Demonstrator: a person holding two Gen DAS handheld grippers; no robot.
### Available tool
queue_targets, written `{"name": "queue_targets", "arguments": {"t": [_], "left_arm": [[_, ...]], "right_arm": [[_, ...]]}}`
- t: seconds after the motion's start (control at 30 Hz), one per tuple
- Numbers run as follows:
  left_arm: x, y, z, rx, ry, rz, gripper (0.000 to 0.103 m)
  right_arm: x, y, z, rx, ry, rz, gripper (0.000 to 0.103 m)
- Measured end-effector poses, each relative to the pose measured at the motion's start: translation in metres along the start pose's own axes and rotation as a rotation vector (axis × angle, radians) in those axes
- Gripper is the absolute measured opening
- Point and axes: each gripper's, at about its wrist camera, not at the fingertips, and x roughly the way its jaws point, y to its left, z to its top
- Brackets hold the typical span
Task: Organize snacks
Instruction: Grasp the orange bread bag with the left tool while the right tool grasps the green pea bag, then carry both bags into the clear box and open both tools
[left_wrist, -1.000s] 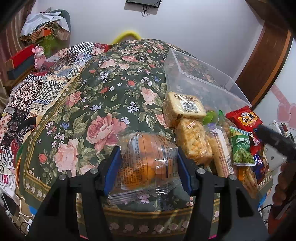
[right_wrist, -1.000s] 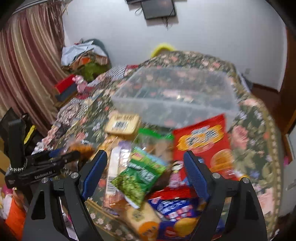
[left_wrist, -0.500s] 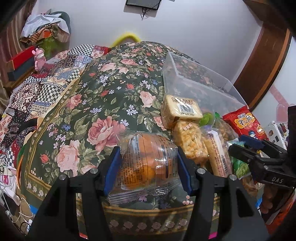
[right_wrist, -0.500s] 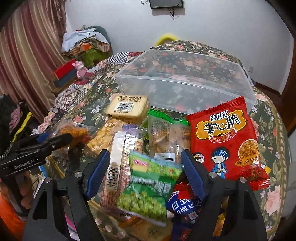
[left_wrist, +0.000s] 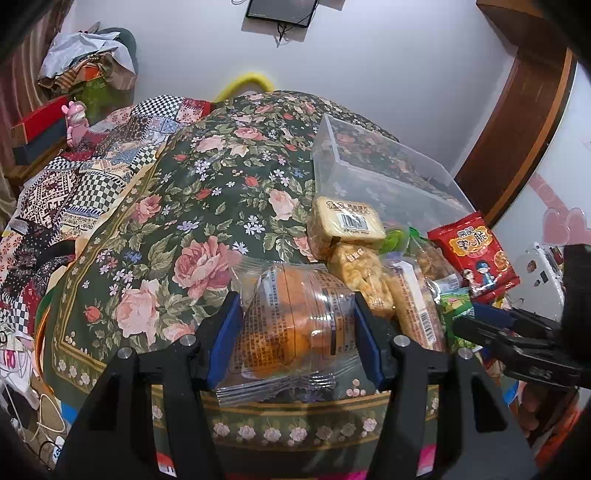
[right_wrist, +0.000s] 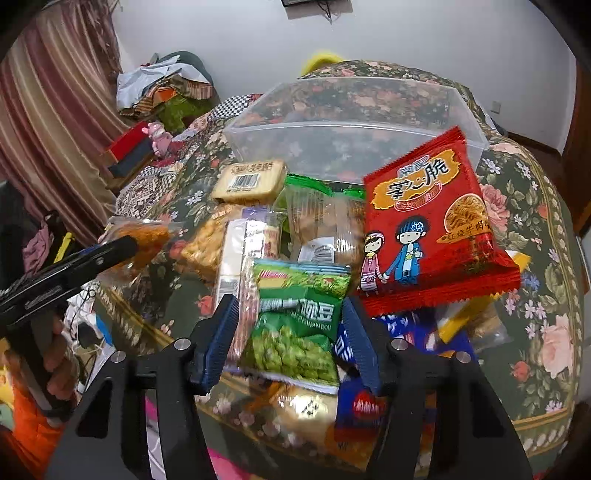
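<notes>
Leftmost, left gripper (left_wrist: 297, 341): jaws clamped on the orange bun pack (left_wrist: 295, 325) at the near table edge, crimped end toward the camera. Right of it, the snack heap. Right gripper (right_wrist: 290, 332): jaws closing around the pea bag (right_wrist: 295, 325), which lies squarely between them, long axis running away toward the bin (right_wrist: 351, 122). Bin sits beyond the heap, nearer the right hand.

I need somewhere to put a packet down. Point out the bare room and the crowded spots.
Free: the floral cloth left of the snack pile, and the inside of the clear bin, which holds nothing. Crowded: the near right corner, where packets overlap from the barcoded cake to the red noodle packet, with both claws working there.
</notes>
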Motion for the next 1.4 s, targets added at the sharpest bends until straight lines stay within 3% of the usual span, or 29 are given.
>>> {"name": "queue_targets", "arguments": {"t": [0.13, 0.27, 0.4, 1.03, 1.4], "left_arm": [[-0.009, -0.002, 0.002, 0.005, -0.018, -0.007, 0.058], [-0.015, -0.005, 0.004, 0.011, -0.031, -0.009, 0.058], [-0.018, -0.010, 0.008, 0.015, -0.044, -0.015, 0.058], [-0.020, -0.063, 0.068, 0.110, -0.128, -0.080, 0.058], [-0.004, -0.093, 0.114, 0.155, -0.172, -0.095, 0.058]], "right_arm": [[0.014, 0.006, 0.004, -0.025, 0.026, -0.024, 0.055], [0.012, 0.008, 0.004, -0.030, 0.013, -0.016, 0.044], [0.000, 0.004, 0.004, -0.016, -0.005, -0.003, 0.043], [-0.073, -0.010, 0.058, -0.015, -0.273, -0.029, 0.042], [-0.081, -0.032, 0.098, -0.019, -0.343, -0.081, 0.042]]}}
